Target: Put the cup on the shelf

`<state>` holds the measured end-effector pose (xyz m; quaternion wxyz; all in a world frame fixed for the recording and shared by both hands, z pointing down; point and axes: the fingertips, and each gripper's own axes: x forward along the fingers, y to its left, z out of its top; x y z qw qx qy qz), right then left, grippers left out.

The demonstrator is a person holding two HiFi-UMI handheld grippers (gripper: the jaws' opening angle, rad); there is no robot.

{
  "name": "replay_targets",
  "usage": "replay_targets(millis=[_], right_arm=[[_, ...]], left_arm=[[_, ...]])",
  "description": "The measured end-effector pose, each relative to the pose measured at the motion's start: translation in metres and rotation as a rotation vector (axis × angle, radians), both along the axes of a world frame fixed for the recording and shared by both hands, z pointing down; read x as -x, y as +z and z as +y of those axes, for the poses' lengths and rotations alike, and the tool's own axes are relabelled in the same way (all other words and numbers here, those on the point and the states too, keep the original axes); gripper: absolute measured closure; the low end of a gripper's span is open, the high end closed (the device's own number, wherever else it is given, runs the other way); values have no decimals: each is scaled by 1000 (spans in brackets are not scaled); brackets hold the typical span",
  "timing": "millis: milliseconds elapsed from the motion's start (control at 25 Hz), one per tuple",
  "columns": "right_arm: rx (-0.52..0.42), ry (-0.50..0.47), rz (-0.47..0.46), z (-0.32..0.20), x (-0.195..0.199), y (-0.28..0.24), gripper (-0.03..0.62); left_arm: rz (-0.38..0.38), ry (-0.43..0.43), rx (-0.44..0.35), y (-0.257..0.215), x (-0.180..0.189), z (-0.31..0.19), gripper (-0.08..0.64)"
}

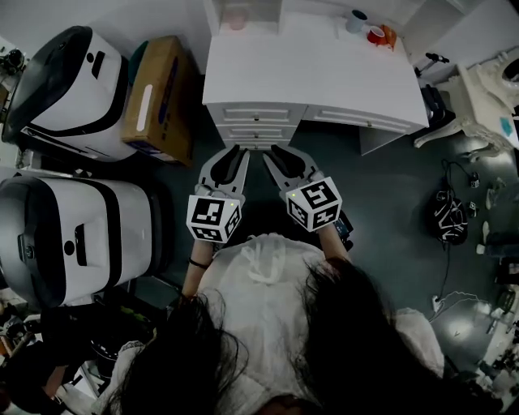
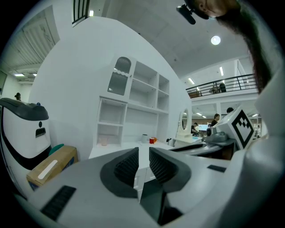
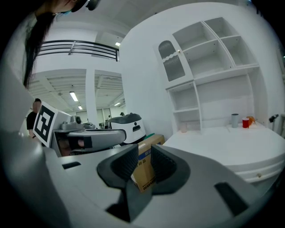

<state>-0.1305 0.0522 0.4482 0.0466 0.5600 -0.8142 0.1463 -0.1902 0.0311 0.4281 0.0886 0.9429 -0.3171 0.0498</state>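
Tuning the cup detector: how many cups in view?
3: pink cup in the shelf's lowest left cubby; grey cup and red cup side by side at the desk's back right. The red one might not be a cup. Others may hide behind the shelf door.

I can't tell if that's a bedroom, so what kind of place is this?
Probably a big indoor workshop or lab hall, not a home. The white desk with open shelves stands beside two large white-and-black machines, and a railed upper balcony with ceiling lights shows beyond it.
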Motion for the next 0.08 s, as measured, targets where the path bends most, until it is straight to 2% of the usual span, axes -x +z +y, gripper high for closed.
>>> replay_targets(millis=[80], right_arm=[[-6, -12, 9, -5, 0, -2, 494]], left_arm=[[7, -13, -7, -2, 0, -6, 476]])
